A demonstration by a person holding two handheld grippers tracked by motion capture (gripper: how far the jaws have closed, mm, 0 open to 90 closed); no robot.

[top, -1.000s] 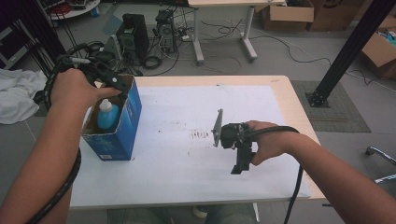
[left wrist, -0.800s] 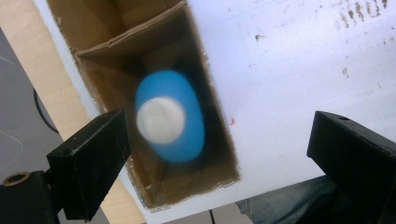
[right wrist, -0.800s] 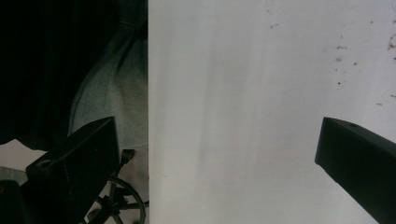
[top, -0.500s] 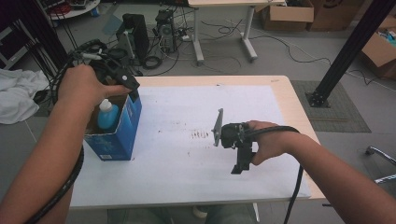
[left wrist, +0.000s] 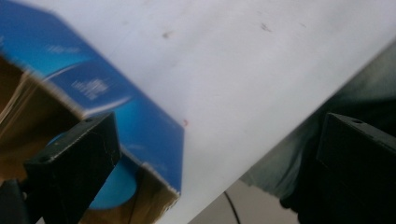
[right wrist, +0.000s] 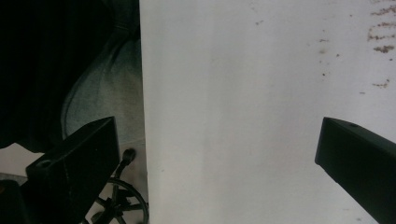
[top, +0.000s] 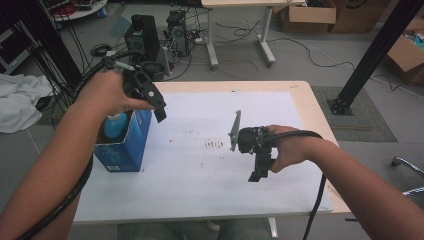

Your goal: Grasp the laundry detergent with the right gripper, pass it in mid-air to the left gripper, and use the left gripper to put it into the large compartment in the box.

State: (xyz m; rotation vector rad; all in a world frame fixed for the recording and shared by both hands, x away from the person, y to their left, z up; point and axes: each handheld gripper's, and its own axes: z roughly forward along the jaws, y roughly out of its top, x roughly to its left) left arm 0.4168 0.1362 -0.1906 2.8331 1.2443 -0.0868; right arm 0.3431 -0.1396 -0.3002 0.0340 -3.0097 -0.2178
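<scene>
A blue cardboard box (top: pixel 125 147) stands open-topped at the table's left edge, with a blue bottle (top: pixel 116 125) upright inside it. My left gripper (top: pixel 156 107) hovers above the box's far right corner. Its jaws have just been opening and stand wide apart with nothing between them. In the left gripper view (left wrist: pixel 215 172) the box (left wrist: pixel 93 88) and the bottle's top (left wrist: pixel 116 182) lie below the left jaw. My right gripper (top: pixel 257 175) rests low over the white sheet (top: pixel 200 170), pointing at the near edge. In the right gripper view (right wrist: pixel 219 177) it is open and holds nothing.
Brown stains (top: pixel 215 145) mark the middle of the sheet. Beyond the table's far edge the floor holds computer cases (top: pixel 142 37), cables and another desk's legs. A black post (top: pixel 370 55) rises at the right and a white cloth (top: pixel 20 105) lies at the left. Chair castors (right wrist: pixel 121 200) show under the near edge.
My left gripper has lifted off the box and moved toward the far right, away from the bottle, which stays in the box. The right hand has not moved.
</scene>
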